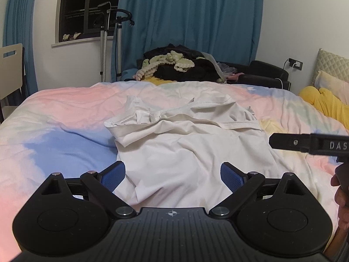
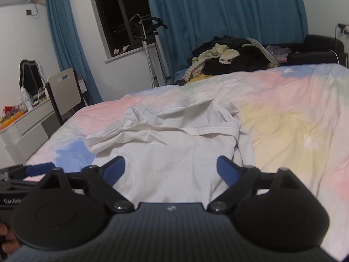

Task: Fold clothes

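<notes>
Ahead of both wide-spread, empty tongs, left gripper (image 1: 172,175) and right gripper (image 2: 170,170), the limp, light white garment (image 1: 192,148) is best pinched at a hemmed edge.

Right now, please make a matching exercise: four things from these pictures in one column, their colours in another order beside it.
1 garment
2 curtain
3 chair
4 cloth by the pillow

A beige
B yellow
C white
D teal blue

Pairs: 1-C, 2-D, 3-A, 4-B
</notes>
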Action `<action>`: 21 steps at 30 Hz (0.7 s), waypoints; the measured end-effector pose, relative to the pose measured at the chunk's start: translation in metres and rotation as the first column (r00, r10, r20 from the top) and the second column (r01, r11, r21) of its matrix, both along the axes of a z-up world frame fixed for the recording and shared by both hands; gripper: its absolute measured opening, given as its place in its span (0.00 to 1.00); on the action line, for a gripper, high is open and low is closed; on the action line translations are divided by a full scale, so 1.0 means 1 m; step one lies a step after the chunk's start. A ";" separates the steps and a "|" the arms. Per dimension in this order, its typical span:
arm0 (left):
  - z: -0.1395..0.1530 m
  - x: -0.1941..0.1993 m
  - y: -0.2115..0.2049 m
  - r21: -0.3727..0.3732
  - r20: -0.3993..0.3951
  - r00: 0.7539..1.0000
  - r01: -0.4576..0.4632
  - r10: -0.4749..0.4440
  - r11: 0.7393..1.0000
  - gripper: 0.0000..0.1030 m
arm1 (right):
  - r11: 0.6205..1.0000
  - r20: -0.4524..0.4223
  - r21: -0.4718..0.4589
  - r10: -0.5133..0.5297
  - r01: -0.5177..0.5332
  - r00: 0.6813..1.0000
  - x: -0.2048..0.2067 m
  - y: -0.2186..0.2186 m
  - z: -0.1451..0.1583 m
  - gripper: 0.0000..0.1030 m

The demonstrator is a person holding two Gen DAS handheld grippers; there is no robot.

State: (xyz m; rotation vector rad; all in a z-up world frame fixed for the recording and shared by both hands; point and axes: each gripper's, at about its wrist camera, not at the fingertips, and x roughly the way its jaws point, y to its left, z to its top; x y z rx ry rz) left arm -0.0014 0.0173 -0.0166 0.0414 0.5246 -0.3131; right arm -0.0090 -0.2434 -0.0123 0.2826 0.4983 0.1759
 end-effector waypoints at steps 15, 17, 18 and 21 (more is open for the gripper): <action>-0.005 0.002 -0.003 -0.030 -0.064 0.997 0.038 -0.040 0.999 0.93 | 0.958 -0.121 0.276 -0.042 0.075 0.992 0.009 -0.025 -0.016 1.00; -0.006 0.005 0.000 -0.073 -0.104 0.993 0.044 -0.051 0.996 0.93 | 0.941 -0.143 0.327 -0.041 0.086 0.989 0.008 -0.030 -0.017 1.00; -0.007 0.007 0.002 -0.104 -0.129 0.990 0.044 -0.057 0.994 0.93 | 0.930 -0.154 0.355 -0.040 0.093 0.987 0.007 -0.033 -0.018 1.00; -0.012 0.015 0.015 -0.244 -0.230 0.970 0.015 -0.073 0.970 0.93 | 0.882 -0.208 0.451 -0.042 0.134 0.977 0.005 -0.041 -0.028 1.00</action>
